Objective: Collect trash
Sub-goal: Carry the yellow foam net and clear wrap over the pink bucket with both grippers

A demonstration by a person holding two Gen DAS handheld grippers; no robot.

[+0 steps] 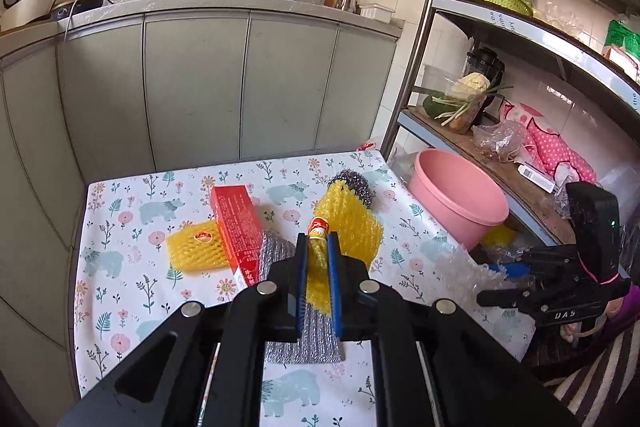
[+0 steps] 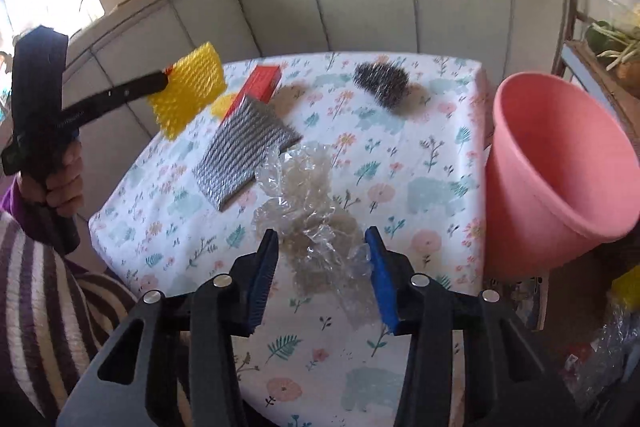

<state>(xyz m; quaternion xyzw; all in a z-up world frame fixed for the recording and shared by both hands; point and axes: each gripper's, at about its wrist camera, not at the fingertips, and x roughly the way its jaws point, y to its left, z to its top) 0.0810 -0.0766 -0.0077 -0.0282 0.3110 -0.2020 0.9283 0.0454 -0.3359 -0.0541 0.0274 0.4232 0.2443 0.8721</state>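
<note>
- The left gripper [image 1: 318, 251] is pinched on a yellow foam net [image 1: 352, 223] with a red label at its top, and holds it up off the table [image 1: 120, 267]; the right wrist view shows that net hanging clear of the tablecloth, out past the table's left corner.
- The right gripper [image 2: 322, 259] has its jaws spread on either side of a crumpled clear plastic wrap [image 2: 308, 195] lying on the cloth; the wrap's near end lies between the blue pads, but they do not press on it, so it is not yet picked up.
- The pink basin [image 2: 560, 163] stands just off the table's right edge, mouth open. As far as its inside shows, nothing lies in it, so I judge the collecting to be at an early stage.
- Left on the table: the plastic wrap, a second yellow foam net [image 1: 192, 247], a red box [image 1: 236, 223] lying across that net, a silver-grey ribbed pad [image 2: 248, 151] and a steel wool scrubber [image 2: 382, 83] near the far edge.
- Which of these count as trash I cannot tell for sure; the nets, wrap and box seem the likeliest.
- Still to do, as I judge it: close on the wrap, carry both pieces to the basin, then return for the rest.
</note>
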